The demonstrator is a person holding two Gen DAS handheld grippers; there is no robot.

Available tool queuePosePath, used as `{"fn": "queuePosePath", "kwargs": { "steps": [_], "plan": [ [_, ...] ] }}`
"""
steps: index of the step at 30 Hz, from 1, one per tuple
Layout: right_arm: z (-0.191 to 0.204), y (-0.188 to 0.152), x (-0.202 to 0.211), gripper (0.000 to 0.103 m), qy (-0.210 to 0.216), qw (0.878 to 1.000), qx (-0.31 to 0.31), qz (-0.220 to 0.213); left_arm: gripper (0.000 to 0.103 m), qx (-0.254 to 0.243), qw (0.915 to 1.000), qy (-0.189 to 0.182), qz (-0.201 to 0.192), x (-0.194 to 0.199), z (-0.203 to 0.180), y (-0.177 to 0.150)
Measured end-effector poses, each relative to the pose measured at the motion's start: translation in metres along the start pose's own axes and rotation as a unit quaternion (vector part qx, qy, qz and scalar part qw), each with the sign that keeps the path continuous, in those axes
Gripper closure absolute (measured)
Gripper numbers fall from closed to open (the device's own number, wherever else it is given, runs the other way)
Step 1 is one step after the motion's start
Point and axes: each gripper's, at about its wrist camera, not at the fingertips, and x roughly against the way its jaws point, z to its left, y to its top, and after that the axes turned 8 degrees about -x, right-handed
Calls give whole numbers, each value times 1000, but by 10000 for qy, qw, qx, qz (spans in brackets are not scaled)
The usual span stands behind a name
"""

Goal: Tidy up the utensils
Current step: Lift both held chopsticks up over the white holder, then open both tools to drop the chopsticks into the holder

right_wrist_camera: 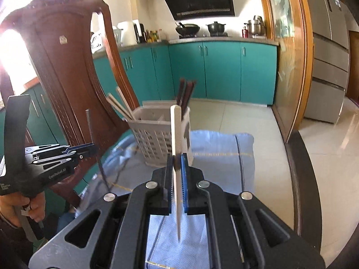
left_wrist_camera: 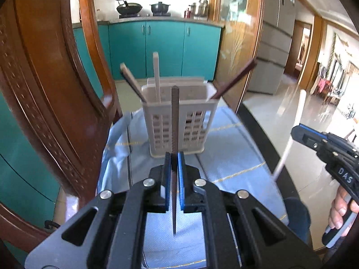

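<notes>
A white slotted utensil basket [left_wrist_camera: 179, 121] stands on a blue cloth on the table; it also shows in the right wrist view [right_wrist_camera: 154, 139]. It holds white chopsticks [left_wrist_camera: 156, 76] and dark brown chopsticks [left_wrist_camera: 233, 80]. My left gripper [left_wrist_camera: 174, 157] is shut on a dark brown chopstick [left_wrist_camera: 175, 123], held upright just in front of the basket. My right gripper [right_wrist_camera: 177, 157] is shut on a white chopstick [right_wrist_camera: 175, 134], held upright near the basket's right side. The right gripper [left_wrist_camera: 298, 132] shows at the right in the left wrist view, and the left gripper [right_wrist_camera: 94, 149] at the left in the right wrist view.
A blue cloth [left_wrist_camera: 235, 157] covers a dark glass table [right_wrist_camera: 300, 179]. A carved wooden chair [left_wrist_camera: 56, 89] stands close at the left. Teal kitchen cabinets [right_wrist_camera: 224, 71], a stove with pots and a fridge [right_wrist_camera: 329, 44] are behind.
</notes>
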Motion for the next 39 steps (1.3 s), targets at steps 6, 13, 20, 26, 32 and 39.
{"fn": "queuePosePath", "kwargs": {
  "steps": [6, 13, 20, 26, 32, 39],
  "plan": [
    [12, 44, 19, 96, 383, 9986, 90, -347, 97, -8, 9987, -143, -495, 36, 16, 41],
    [31, 103, 25, 96, 619, 9950, 132, -771, 97, 38, 9918, 45, -1273, 73, 38, 116],
    [45, 150, 8, 96, 359, 9917, 1, -1236, 96, 317, 9815, 36, -1887, 76, 43, 164],
    [53, 149, -27, 96, 191, 9897, -43, -1419, 96, 318, 9851, 389, -1648, 19, 31, 169],
    [52, 119, -74, 96, -5, 9940, 151, -1085, 96, 145, 9916, 610, -1131, -33, 27, 139],
    [44, 93, -97, 96, 25, 9961, 16, -878, 96, -49, 9922, 749, -998, -45, 27, 119]
  ]
}}
